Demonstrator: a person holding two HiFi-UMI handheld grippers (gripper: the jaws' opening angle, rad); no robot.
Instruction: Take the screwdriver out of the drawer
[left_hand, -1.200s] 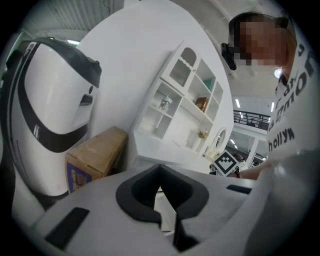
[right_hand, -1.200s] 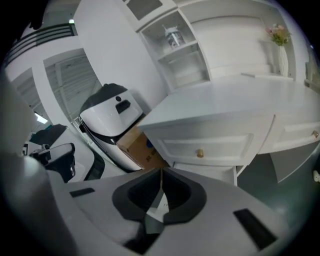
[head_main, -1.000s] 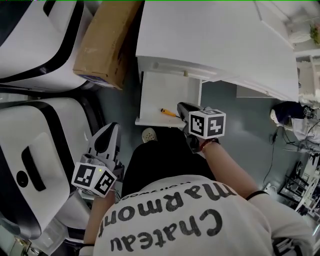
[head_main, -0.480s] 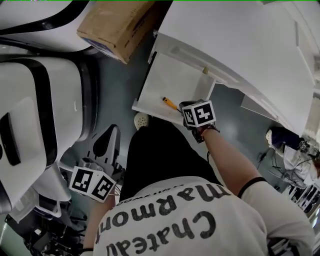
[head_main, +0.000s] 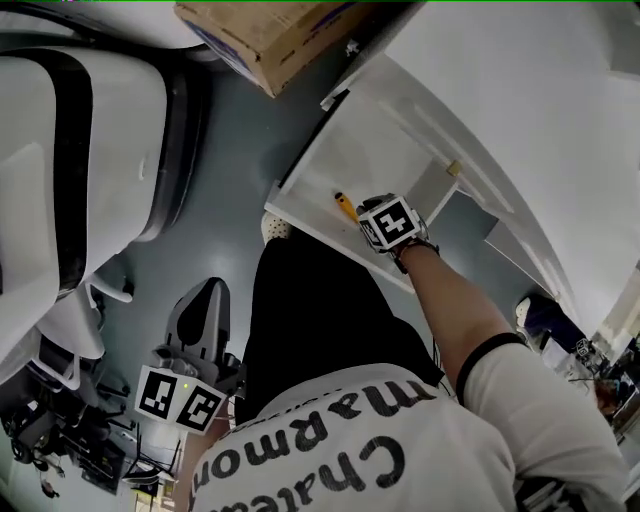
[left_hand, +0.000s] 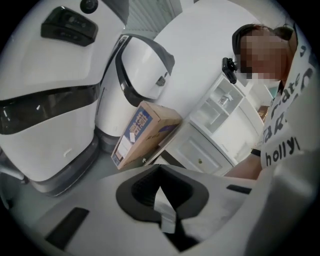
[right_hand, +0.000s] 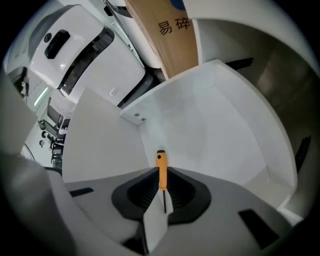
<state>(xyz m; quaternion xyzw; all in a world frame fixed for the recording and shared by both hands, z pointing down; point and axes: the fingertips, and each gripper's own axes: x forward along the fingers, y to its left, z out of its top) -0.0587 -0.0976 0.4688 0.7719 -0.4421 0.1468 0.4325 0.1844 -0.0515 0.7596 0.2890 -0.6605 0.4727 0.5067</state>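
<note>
Orange and thin, the screwdriver (right_hand: 160, 170) lies flat on the bottom of the open white drawer (right_hand: 215, 125), just past the tips of the right gripper (right_hand: 161, 202). Its handle points away from the gripper. Its dark shaft lines up with the slit between the jaws. Those jaws are closed together and hold nothing. The gripper points steeply down into the drawer, near its front edge.

In the head view, the screwdriver shows just left of this gripper's marker cube. The drawer sticks out from under a white worktop (head_main: 520, 110). A brown box (right_hand: 170, 40) stands beyond the drawer's far side.

The left gripper (left_hand: 160, 202) is low beside the person's leg (head_main: 310, 320), well apart from the drawer. Its jaws are closed too, with nothing between them. Ahead of it are the box and big white machines (left_hand: 55, 110).
</note>
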